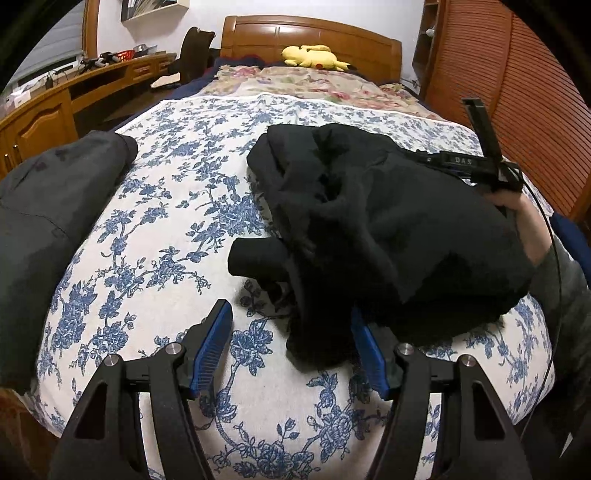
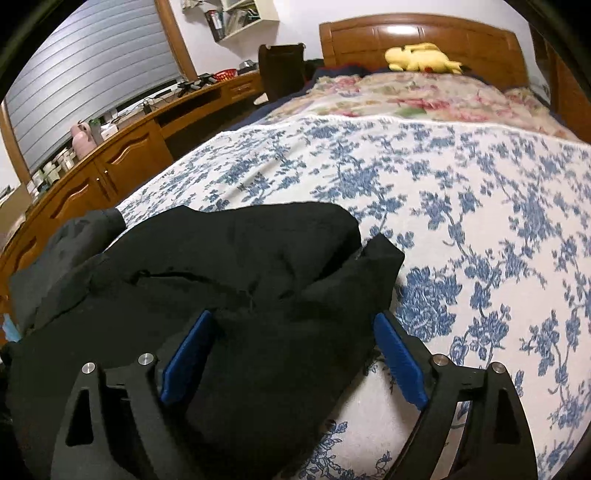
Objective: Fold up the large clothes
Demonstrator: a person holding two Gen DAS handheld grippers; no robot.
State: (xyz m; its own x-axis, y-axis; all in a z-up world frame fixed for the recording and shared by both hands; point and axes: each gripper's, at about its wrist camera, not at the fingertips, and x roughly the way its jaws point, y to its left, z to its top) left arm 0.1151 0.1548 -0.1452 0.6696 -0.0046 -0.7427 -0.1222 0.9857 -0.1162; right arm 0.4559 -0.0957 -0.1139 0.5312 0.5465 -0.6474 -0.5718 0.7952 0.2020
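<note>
Left wrist view: left gripper (image 1: 291, 347) low over the bed cover (image 1: 166, 206), white with blue flowers. Jaws parted, released; left pad over bare cover, right pad just at the near edge of the black garment (image 1: 369, 229), not pressing on it. Garment crumpled in a heap to the right of centre, one rolled sleeve end (image 1: 255, 260) sticking out toward the left. Dark grey clothing (image 1: 48, 206) lying at the left edge of the bed. Beyond the heap, the right gripper (image 1: 480, 147) gripped by a hand (image 1: 517, 210) with a grey sleeve (image 1: 565, 280). Farther back, a pink flowered blanket (image 1: 314, 83), a yellow plush toy (image 1: 314, 57) and a wooden headboard (image 1: 310, 35); a wooden desk (image 1: 92, 85) along the left.

Right wrist view: right gripper (image 2: 293, 360) above the black garment (image 2: 229, 266), jaws spread wide, nothing clamped; cloth bunched up between the blue pads (image 2: 399, 365) without being squeezed. Garment filling the lower left, bed cover (image 2: 461, 206) open to the right. Slightly blurred picture.
</note>
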